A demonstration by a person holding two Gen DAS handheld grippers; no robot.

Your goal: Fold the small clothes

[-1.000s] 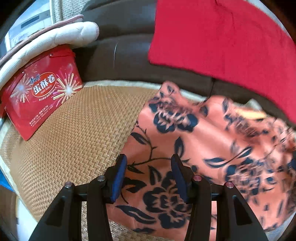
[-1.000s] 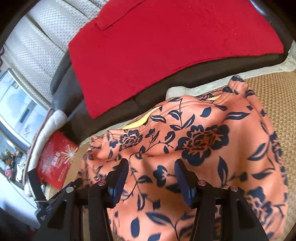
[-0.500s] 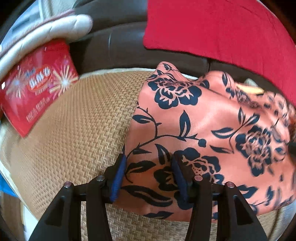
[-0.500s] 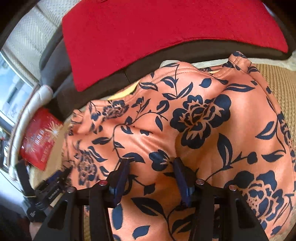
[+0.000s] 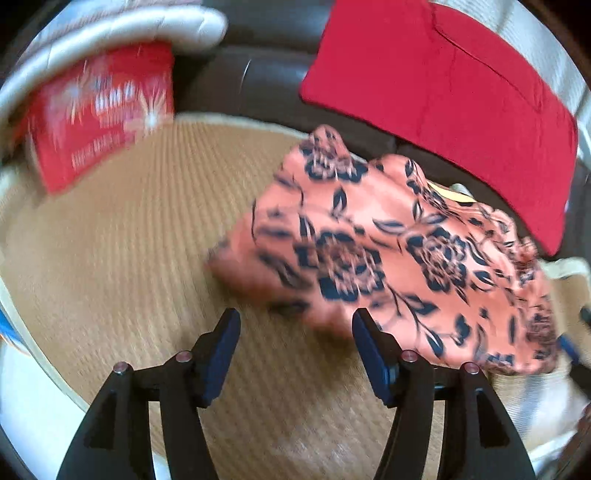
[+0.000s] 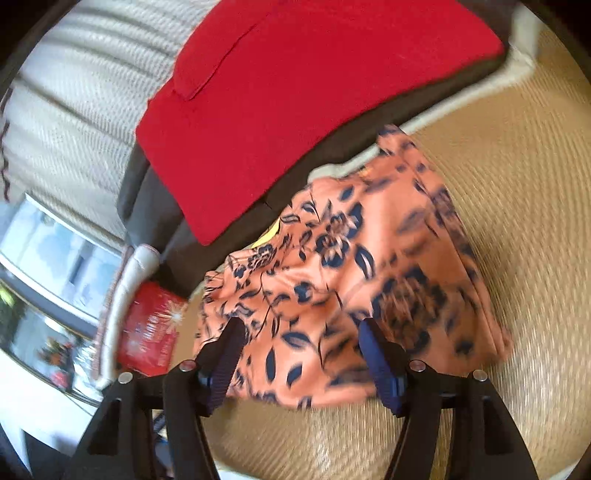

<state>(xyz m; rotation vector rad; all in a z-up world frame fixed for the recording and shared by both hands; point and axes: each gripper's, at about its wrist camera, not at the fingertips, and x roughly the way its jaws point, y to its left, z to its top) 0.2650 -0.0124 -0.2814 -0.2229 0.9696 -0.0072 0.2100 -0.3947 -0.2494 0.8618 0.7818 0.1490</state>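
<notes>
An orange garment with dark blue flowers (image 5: pixel 399 254) lies folded in a loose heap on the woven straw mat (image 5: pixel 129 266). My left gripper (image 5: pixel 293 325) hovers just short of its near left edge, jaws opening, with only mat between the blue pads. In the right wrist view the same garment (image 6: pixel 351 280) lies ahead. My right gripper (image 6: pixel 299 332) hangs over its near edge, jaws opening; the cloth lies under the gap and the pads do not press on it. Both views are blurred by motion.
A red cushion (image 5: pixel 443 92) leans on the dark sofa back (image 5: pixel 266 77) behind the garment. A red snack bag (image 5: pixel 99 114) stands at the mat's far left, under a pale padded armrest (image 5: pixel 110 29). The straw mat (image 6: pixel 517 184) lies bare to the right of the garment.
Both grippers let go of the garment's edge, widened their jaws and drew back. The cloth dropped onto itself and now lies folded on the mat.
</notes>
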